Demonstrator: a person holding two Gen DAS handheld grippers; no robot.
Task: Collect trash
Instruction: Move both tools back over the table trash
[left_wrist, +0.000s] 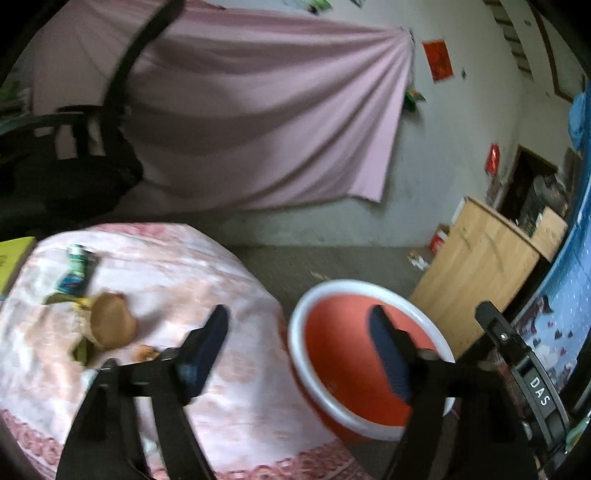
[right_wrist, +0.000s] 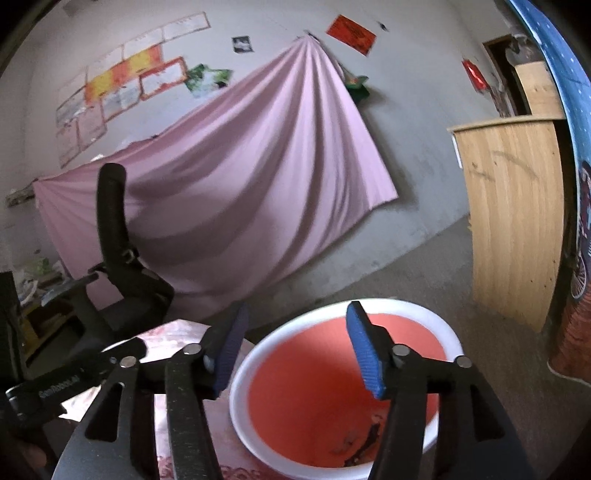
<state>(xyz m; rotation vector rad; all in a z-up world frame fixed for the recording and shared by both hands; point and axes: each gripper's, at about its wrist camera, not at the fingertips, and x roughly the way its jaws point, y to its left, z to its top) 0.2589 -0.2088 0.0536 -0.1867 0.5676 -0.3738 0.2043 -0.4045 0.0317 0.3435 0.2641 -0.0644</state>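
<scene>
A red basin with a white rim (left_wrist: 354, 295) stands beside the table on the right; in the right wrist view (right_wrist: 295, 314) some dark scraps (right_wrist: 364, 443) lie at its bottom. On the pink tablecloth (left_wrist: 184, 266) lie a brown round thing (left_wrist: 112, 319), a blue-green wrapper (left_wrist: 75, 271), leaf scraps (left_wrist: 82, 350) and a small orange bit (left_wrist: 146, 352). My left gripper (left_wrist: 299, 354) is open and empty, above the table edge and basin. My right gripper (right_wrist: 299, 350) is open and empty over the basin's left rim.
A black office chair (right_wrist: 122, 273) stands behind the table before a pink sheet on the wall (left_wrist: 258, 110). A wooden cabinet (left_wrist: 480, 266) stands right of the basin. A yellow-green book (left_wrist: 13, 258) lies at the table's left edge.
</scene>
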